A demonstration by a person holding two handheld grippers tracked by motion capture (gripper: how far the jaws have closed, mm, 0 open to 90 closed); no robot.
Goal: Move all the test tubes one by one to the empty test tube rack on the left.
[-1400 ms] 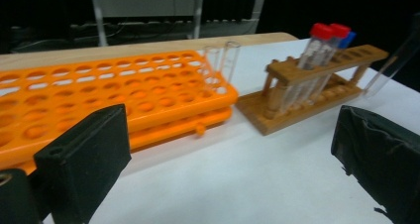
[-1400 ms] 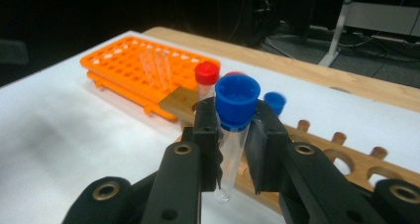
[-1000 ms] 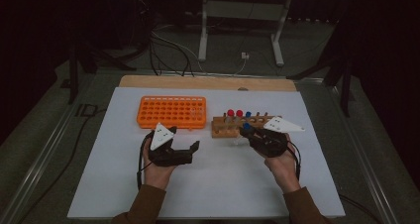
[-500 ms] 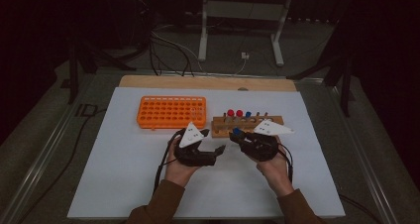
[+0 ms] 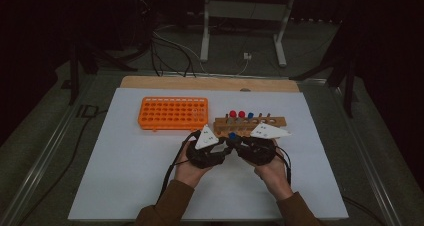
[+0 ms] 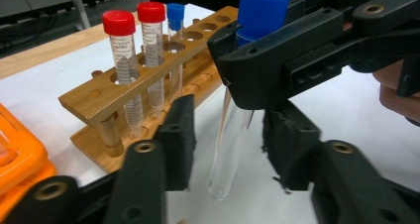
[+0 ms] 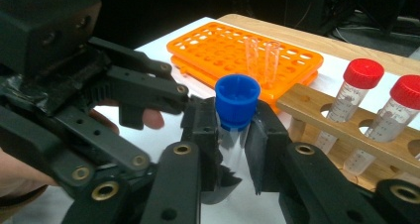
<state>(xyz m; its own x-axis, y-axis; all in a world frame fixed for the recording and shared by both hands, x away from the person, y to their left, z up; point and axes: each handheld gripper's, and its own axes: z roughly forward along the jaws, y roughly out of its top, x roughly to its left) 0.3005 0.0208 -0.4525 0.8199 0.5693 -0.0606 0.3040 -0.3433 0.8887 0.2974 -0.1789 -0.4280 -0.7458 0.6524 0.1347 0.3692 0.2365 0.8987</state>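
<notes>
White table [image 5: 125,186], right gripper [image 7: 233,135] clamping blue-capped tube [image 7: 236,116], left gripper [image 6: 228,135] astride

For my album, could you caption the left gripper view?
Right gripper holds blue-capped tube between open left jaws, beside wooden rack.

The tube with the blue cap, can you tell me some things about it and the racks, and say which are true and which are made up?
1. The right gripper is shut on the tube with the blue cap. True.
2. The left gripper is squeezing that tube. False: its jaws stand open on either side of the tube's lower part.
3. The wooden rack holds two red-capped tubes. True.
4. The orange rack is full of capped tubes. False: nearly all its holes are empty; two clear uncapped tubes stand in it.
5. The orange rack sits left of the wooden rack in the high view. True.
</notes>
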